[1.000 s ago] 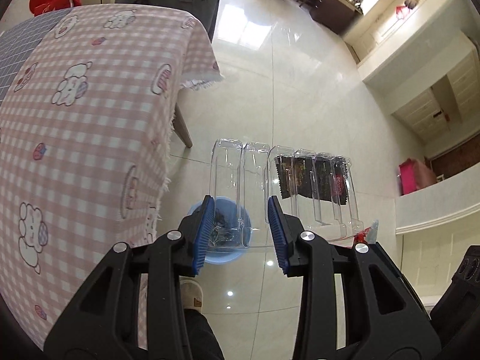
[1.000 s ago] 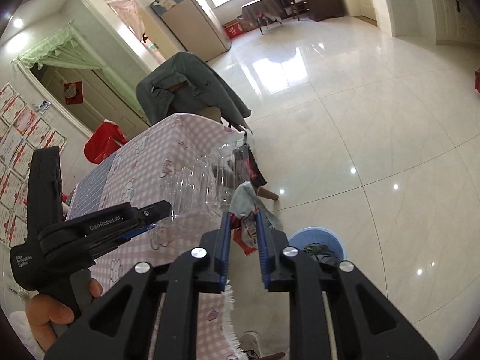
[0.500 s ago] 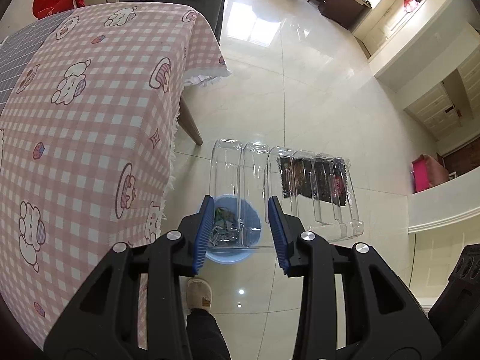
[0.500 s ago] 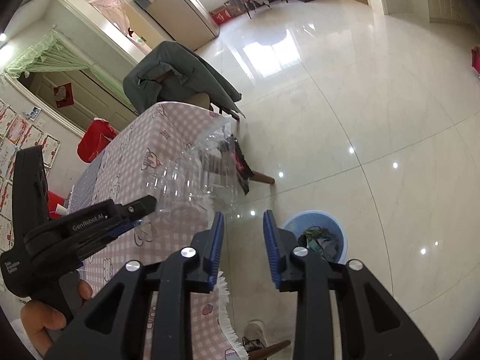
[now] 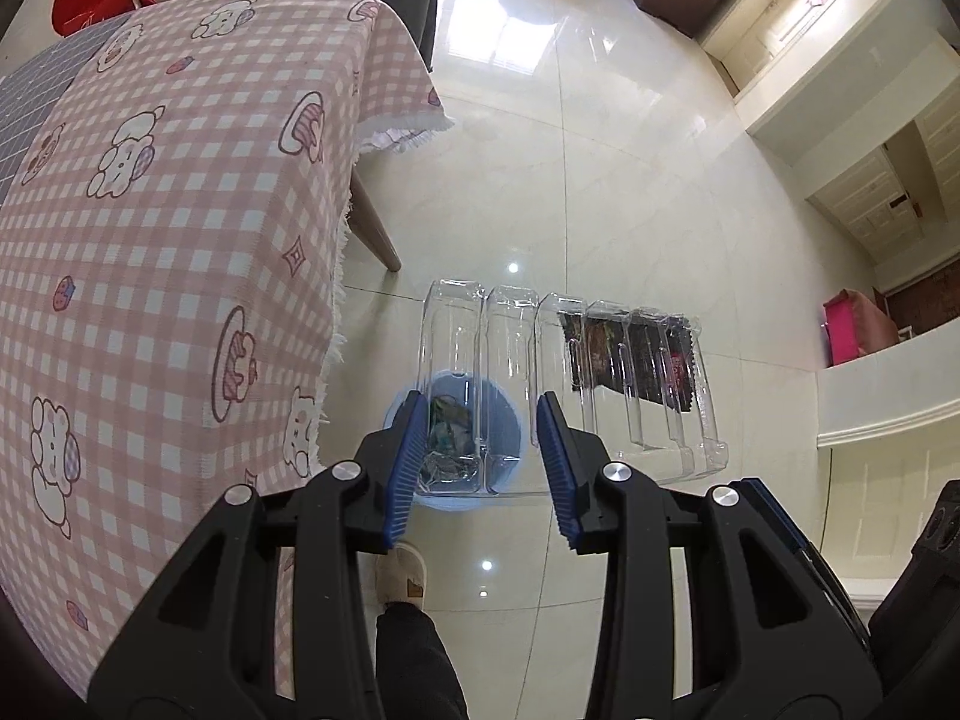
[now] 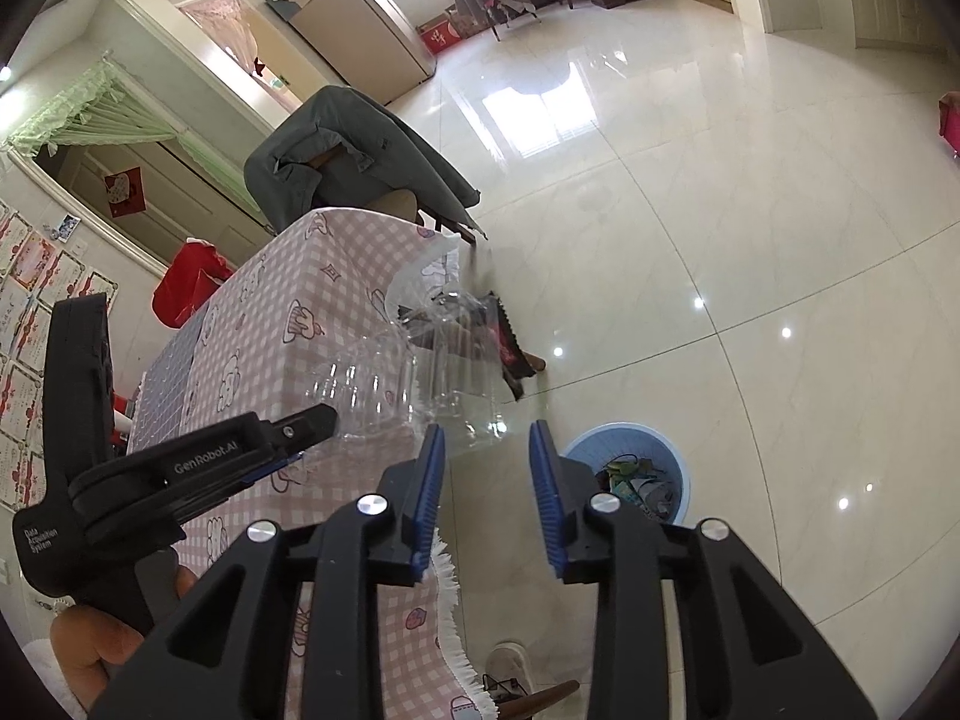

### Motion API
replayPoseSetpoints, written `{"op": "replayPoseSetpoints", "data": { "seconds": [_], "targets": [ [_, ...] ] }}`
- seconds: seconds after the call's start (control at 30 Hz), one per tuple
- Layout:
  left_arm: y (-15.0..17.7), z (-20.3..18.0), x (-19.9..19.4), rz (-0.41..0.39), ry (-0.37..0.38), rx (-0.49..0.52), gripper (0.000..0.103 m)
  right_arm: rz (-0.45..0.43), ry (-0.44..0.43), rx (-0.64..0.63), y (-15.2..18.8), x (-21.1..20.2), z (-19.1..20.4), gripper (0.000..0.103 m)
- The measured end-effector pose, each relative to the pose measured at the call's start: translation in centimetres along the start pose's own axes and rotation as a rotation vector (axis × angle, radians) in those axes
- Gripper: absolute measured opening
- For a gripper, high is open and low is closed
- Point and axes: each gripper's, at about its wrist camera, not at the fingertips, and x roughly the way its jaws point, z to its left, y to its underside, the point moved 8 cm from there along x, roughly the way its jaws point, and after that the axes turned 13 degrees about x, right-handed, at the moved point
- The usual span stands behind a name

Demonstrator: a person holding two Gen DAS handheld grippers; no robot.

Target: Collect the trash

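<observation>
My left gripper (image 5: 479, 402) is shut on the near edge of a clear ribbed plastic tray (image 5: 600, 360). It holds the tray out over the floor beside the table. Dark snack wrappers (image 5: 636, 354) lie in the tray's far-right compartments. Below, seen partly through the tray, a blue bin (image 5: 393, 420) stands on the floor with crumpled trash inside. In the right wrist view my right gripper (image 6: 487, 438) is open with nothing between its pads, just left of the bin (image 6: 624, 427). The left gripper (image 6: 318, 420) and its tray (image 6: 420, 372) show there too.
A table under a pink checked cloth (image 5: 168, 240) fills the left side, its wooden leg (image 5: 375, 228) close to the bin. A chair draped with a grey jacket (image 6: 348, 144) stands behind the table. A person's slippered foot (image 5: 401, 576) is on the glossy tile floor near the bin.
The right gripper, shut on a crumpled wrapper a second ago, has opened, and the wrapper is gone from between its pads. The left gripper still holds the tray over the bin.
</observation>
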Motion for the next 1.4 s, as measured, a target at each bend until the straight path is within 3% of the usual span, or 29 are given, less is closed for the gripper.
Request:
{"op": "replayPoseSetpoints", "data": {
  "seconds": [0.23, 0.27, 0.33, 0.73, 1.13, 1.4],
  "targets": [
    [-0.3, -0.4, 0.4, 0.013, 0.016, 0.016, 0.039, -0.015, -0.007, 0.000, -0.5, -0.4, 0.1, 0.034],
    [-0.4, -0.6, 0.4, 0.012, 0.038, 0.015, 0.050, -0.017, -0.008, -0.002, -0.5, -0.5, 0.2, 0.036],
    [-0.4, -1.2, 0.3, 0.004, 0.047, 0.023, 0.058, -0.020, -0.007, -0.005, -0.5, -0.6, 0.3, 0.038],
    [-0.3, -1.8, -0.7, -0.010, 0.022, 0.096, 0.063, -0.031, -0.005, -0.034, -0.5, -1.3, 1.4, 0.045],
    [-0.1, -1.2, -6.3, -0.085, -0.051, 0.156, 0.066, -0.043, -0.017, -0.114, 0.4, -3.6, 5.0, 0.048],
    [0.8, 0.2, -12.7, -0.164, -0.037, 0.205, 0.073, -0.153, 0.001, -0.166, 2.5, -8.4, 8.8, 0.058]
  ]
}}
